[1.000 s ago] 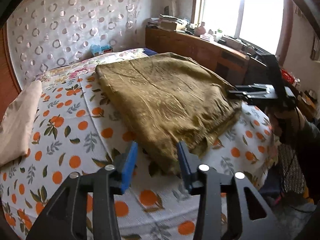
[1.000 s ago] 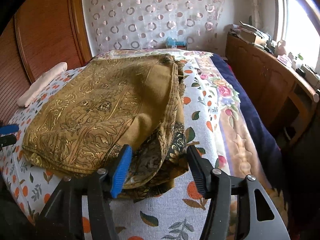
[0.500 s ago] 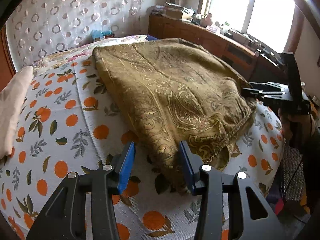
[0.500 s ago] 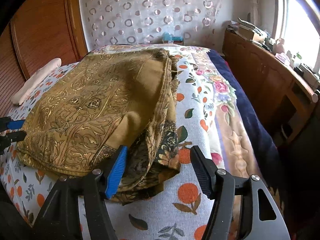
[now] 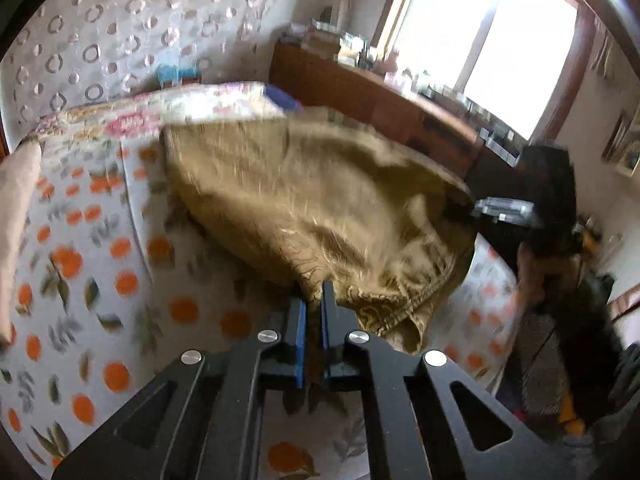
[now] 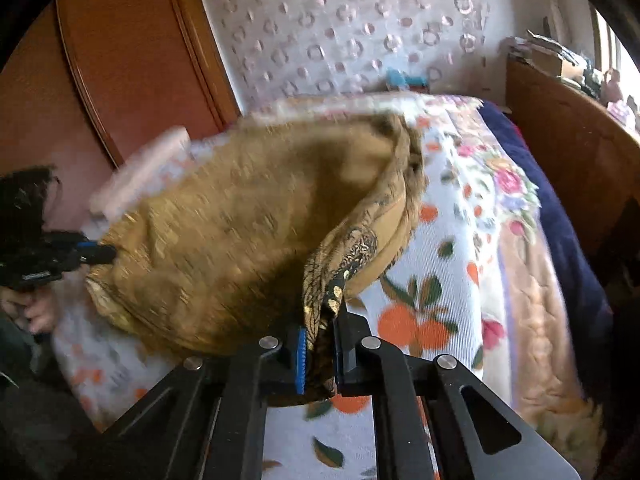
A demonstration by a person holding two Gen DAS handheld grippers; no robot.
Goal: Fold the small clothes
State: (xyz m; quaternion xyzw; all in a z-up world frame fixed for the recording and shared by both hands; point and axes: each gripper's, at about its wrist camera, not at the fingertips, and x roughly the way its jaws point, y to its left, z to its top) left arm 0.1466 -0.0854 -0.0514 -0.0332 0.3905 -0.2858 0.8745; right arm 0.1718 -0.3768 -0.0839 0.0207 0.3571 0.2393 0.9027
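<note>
Gold brocade cloth (image 5: 304, 200): olive-gold fabric with a woven scroll pattern, folded in several layers, lying across the middle of the bed; its near edge is raised off the bedcover at both near corners. Picture blurred.

Left gripper (image 5: 314, 312): blue-padded fingers drawn close together, pinching the cloth's near left corner; fabric bunches just right of the fingers. It also shows at the left edge of the right wrist view (image 6: 94, 254), touching the cloth's edge.

Right gripper (image 6: 322, 340): fingers clamped on a thick bunch of the cloth's near right corner, dark patterned layers showing between the pads. In the left wrist view it shows at the right (image 5: 504, 210), touching the cloth.

Bedcover (image 5: 120, 280): white, printed with oranges and leaves, under the cloth.

Floral quilt (image 6: 508, 200): right of the cloth, along the bed's right side.

Pillow (image 5: 16, 200): cream, far left of the bed.

Wooden cabinet (image 5: 360, 88): far right, below the window (image 5: 500, 48), its top cluttered.
</note>
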